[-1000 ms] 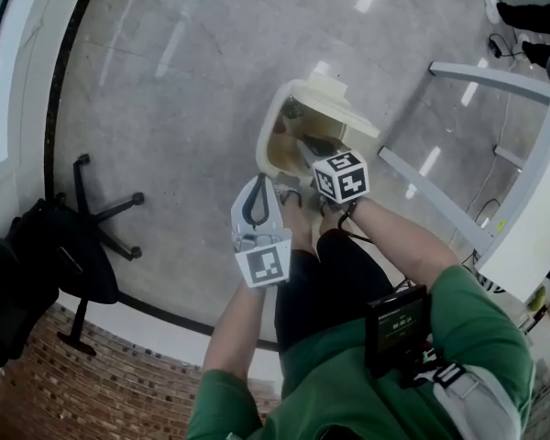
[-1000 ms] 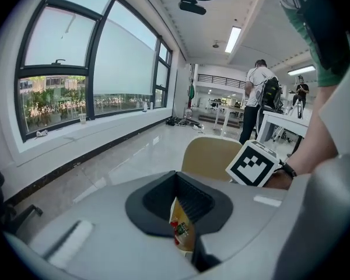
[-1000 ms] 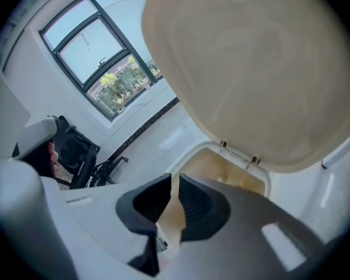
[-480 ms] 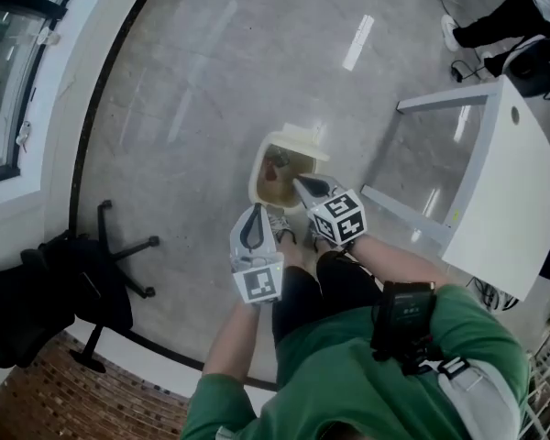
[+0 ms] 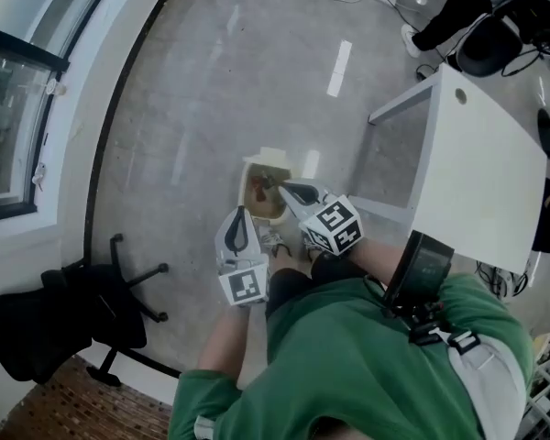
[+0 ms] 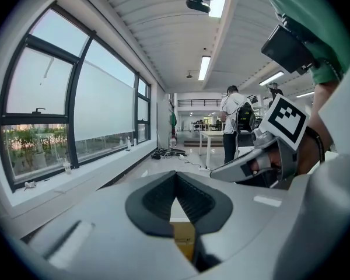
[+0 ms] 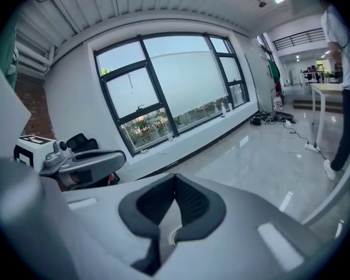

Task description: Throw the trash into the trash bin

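A cream trash bin (image 5: 255, 167) stands on the grey floor just ahead of my feet, with brownish trash (image 5: 259, 192) inside. My right gripper (image 5: 283, 189) is shut and empty, its tip above the bin's right side. To its left, my left gripper (image 5: 239, 213) is also shut and empty, short of the bin's near edge. In the left gripper view a yellowish piece of the bin (image 6: 184, 238) shows below the closed jaws, and the right gripper (image 6: 214, 173) crosses at the right. The right gripper view has the left gripper (image 7: 121, 154) at its left.
A white table (image 5: 484, 165) on grey legs stands to the right of the bin. A black office chair (image 5: 78, 312) sits at the lower left by the window wall. Another person's legs (image 5: 447, 14) and cables are at the top right.
The head view has pulled back, so the bin looks smaller and farther away. Both grippers stay shut in front of me; the right tip still hangs over the bin.
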`<state>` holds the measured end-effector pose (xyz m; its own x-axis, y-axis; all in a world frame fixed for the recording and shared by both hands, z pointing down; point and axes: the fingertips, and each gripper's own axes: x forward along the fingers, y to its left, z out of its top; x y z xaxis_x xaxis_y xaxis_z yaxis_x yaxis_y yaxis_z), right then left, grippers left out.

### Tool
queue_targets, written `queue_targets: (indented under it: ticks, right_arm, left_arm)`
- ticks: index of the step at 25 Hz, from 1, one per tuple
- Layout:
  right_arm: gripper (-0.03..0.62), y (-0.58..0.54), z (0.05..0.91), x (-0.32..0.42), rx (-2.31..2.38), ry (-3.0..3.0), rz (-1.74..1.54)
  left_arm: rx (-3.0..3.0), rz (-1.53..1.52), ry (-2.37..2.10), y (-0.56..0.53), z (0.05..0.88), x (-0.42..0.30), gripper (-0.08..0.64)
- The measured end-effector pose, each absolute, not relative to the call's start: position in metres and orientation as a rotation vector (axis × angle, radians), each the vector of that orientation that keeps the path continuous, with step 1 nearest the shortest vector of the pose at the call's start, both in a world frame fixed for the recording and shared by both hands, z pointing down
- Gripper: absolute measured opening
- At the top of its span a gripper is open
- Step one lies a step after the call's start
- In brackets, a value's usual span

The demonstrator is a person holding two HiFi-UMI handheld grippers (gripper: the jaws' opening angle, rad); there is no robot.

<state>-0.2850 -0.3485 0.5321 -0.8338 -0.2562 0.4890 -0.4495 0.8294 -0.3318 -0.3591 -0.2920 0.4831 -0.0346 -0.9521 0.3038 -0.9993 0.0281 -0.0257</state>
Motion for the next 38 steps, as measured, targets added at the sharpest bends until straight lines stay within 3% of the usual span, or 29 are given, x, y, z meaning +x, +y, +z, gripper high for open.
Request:
queue_targets:
  ticks: [19, 38]
  right_arm:
    - [0.003, -0.335, 0.373, -0.235, 0.614, -2.869, 0.304]
    - [0.003, -0.314, 0.338, -0.191, 0.732, -2.936, 0.221]
  left_arm:
    - [2.220, 0.164, -2.219, -0.289, 0.358, -0.333, 0.006]
    - [2.305, 0.091, -2.199, -0.283, 0.328, -0.297, 0.006]
